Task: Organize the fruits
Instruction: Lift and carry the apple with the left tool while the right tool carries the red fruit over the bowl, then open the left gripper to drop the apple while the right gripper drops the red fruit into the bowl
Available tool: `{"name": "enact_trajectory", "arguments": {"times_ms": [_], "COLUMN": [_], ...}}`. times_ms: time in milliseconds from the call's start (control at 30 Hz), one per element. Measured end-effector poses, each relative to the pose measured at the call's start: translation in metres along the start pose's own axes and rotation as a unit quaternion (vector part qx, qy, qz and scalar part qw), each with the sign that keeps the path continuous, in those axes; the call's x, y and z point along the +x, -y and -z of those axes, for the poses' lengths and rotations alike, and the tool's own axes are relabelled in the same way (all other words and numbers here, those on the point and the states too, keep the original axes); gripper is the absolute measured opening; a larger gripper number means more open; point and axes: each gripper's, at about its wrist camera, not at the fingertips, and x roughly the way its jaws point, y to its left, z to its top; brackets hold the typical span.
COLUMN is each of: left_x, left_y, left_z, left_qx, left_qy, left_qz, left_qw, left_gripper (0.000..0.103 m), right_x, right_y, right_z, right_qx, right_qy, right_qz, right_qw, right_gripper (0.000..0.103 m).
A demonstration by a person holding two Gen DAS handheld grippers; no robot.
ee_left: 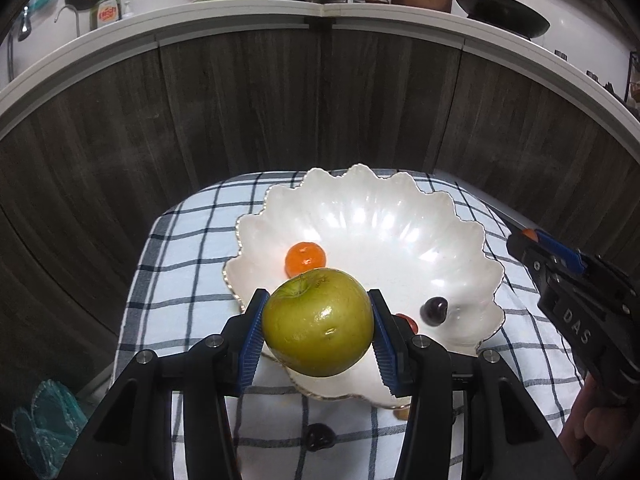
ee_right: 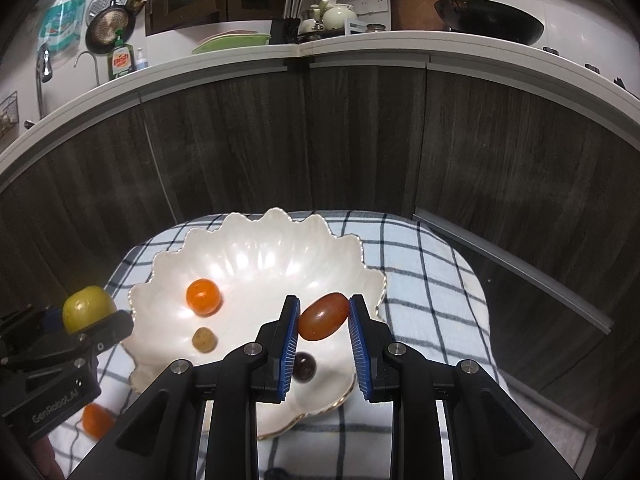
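The left hand-held gripper (ee_left: 318, 330) tilts down over the near rim of the white scalloped bowl (ee_left: 452, 216), its blue pads clamped on either side of a green apple (ee_left: 318, 322) that hangs above that rim. The right hand-held gripper (ee_right: 324, 320) also angles downward over the bowl's near right side, its jaws narrowed around an oval reddish-brown fruit (ee_right: 323, 316) pinched at the fingertips. Seen from the left camera, its black body carries the letters "DAS", with part of a person's hand (ee_left: 596, 424) below it; from the right camera, the left one reads "GenRobot.AI".

Inside the bowl lie a small orange (ee_right: 203, 297) toward the left, a little tan fruit (ee_right: 204, 340) just nearer than it, and a dark cherry (ee_right: 304, 366) close to the near rim. Another orange fruit (ee_right: 96, 420) sits outside the bowl on the checked cloth (ee_right: 432, 280) covering the table. Beyond the bowl, up on the kitchen counter (ee_right: 360, 46), stands a green bottle (ee_right: 122, 60) whose label reads "fresh".
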Motion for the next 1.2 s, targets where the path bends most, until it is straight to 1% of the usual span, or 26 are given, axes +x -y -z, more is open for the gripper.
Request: {"name": "enact_trajectory", "arguments": {"times_ms": [367, 800, 833, 867, 900, 933, 967, 1067, 1100, 1200], "left_x": [0.025, 0.047, 0.048, 0.047, 0.046, 0.043, 0.041, 0.038, 0.037, 0.034], "left_y": [0.012, 0.015, 0.015, 0.014, 0.014, 0.013, 0.013, 0.01, 0.008, 0.005], "left_z": [0.001, 0.008, 0.009, 0.009, 0.008, 0.007, 0.006, 0.003, 0.002, -0.001], "left_qx": [0.004, 0.009, 0.009, 0.008, 0.009, 0.01, 0.011, 0.01, 0.01, 0.006], "left_qy": [-0.025, -0.059, -0.06, -0.058, -0.053, -0.044, -0.04, -0.035, -0.033, -0.025], "left_qz": [0.014, 0.016, 0.017, 0.015, 0.011, 0.005, 0.003, -0.002, -0.004, -0.009], "left_qw": [0.9996, 0.9981, 0.998, 0.9981, 0.9985, 0.999, 0.9991, 0.9993, 0.9994, 0.9996], "left_gripper": [0.048, 0.049, 0.051, 0.061, 0.069, 0.071, 0.074, 0.077, 0.08, 0.085], "right_x": [0.028, 0.06, 0.062, 0.063, 0.063, 0.062, 0.06, 0.057, 0.055, 0.052], "right_y": [0.01, 0.008, 0.008, 0.007, 0.007, 0.008, 0.009, 0.009, 0.009, 0.01], "right_z": [-0.012, -0.016, -0.017, -0.017, -0.017, -0.018, -0.018, -0.02, -0.021, -0.023], "right_qx": [-0.011, -0.021, -0.023, -0.025, -0.025, -0.024, -0.021, -0.021, -0.019, -0.013], "right_qy": [-0.015, -0.053, -0.057, -0.06, -0.059, -0.057, -0.051, -0.041, -0.038, -0.031], "right_qz": [-0.005, -0.018, -0.015, -0.01, -0.008, -0.007, -0.006, 0.005, 0.005, 0.007], "right_qw": [1.0, 0.998, 0.998, 0.998, 0.998, 0.998, 0.998, 0.999, 0.999, 0.999], "right_gripper": [0.026, 0.028, 0.031, 0.043, 0.05, 0.059, 0.064, 0.068, 0.069, 0.075]}}
